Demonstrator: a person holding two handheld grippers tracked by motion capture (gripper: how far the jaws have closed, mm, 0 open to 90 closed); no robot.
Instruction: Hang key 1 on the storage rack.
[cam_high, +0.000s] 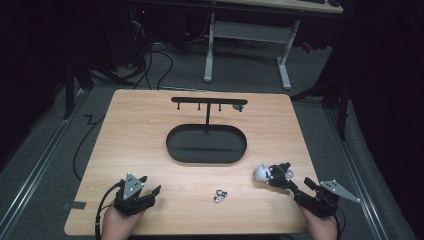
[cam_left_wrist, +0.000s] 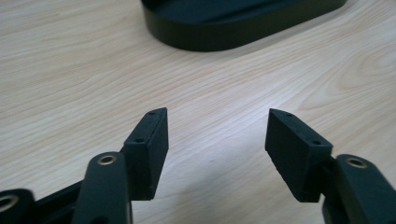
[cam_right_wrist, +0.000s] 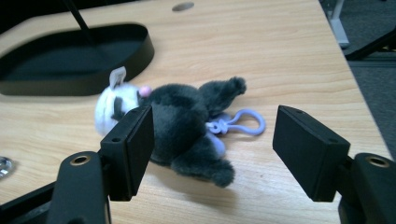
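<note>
With both the right gripper (cam_right_wrist: 212, 140) and left gripper (cam_left_wrist: 217, 140) spread apart and empty, you risk pinching only loose fur on the plush keychain (cam_right_wrist: 180, 123) near the oval tray (cam_right_wrist: 74, 58), letting it slip

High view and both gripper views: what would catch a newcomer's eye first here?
Probably the black stand, an oval tray with a post and a hook bar, at the middle of the wooden table. Next, the grey-and-white plush keychain lying on its side near the table's right edge, right in front of the open right gripper. A small metal clasp lies near the front edge, between that gripper and the open left gripper.
</note>
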